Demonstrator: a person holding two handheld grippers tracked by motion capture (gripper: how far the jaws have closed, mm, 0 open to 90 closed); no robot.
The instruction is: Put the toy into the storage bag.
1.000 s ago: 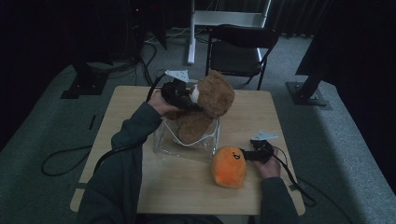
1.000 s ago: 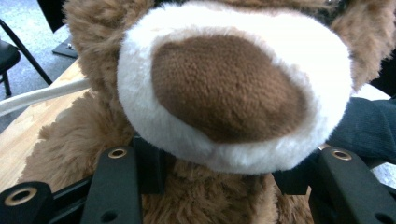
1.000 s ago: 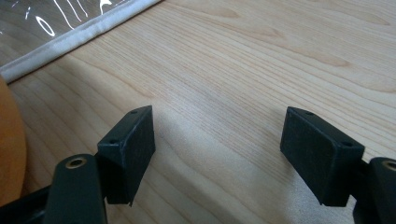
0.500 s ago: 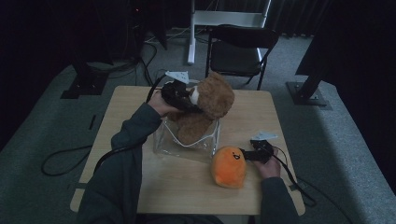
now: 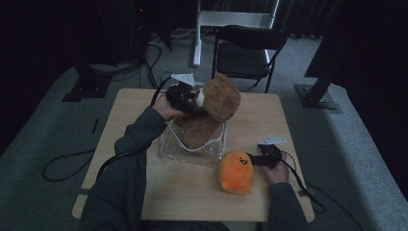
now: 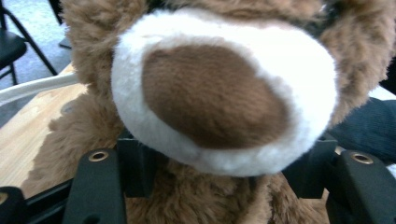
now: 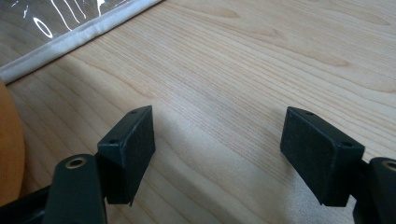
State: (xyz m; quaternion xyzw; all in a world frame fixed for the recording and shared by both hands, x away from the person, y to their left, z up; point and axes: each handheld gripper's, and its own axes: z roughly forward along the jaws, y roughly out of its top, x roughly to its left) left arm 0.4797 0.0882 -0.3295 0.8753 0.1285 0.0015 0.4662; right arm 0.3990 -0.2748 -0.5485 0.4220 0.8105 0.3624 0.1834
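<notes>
The left tool (image 6: 224, 186), its jaws just opening, frames the brown plush teddy bear's (image 5: 219, 103) muzzle; the right tool (image 7: 219, 158) gapes at the bear's four o'clock; no writing is readable.

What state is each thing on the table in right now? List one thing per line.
Teddy bear: upright, body inside the box.
Clear box: open on top.
Orange plush: lying on the table.
Left tongs: at the bear's muzzle, jaws just opening.
Right tongs: open, holding nothing.
</notes>
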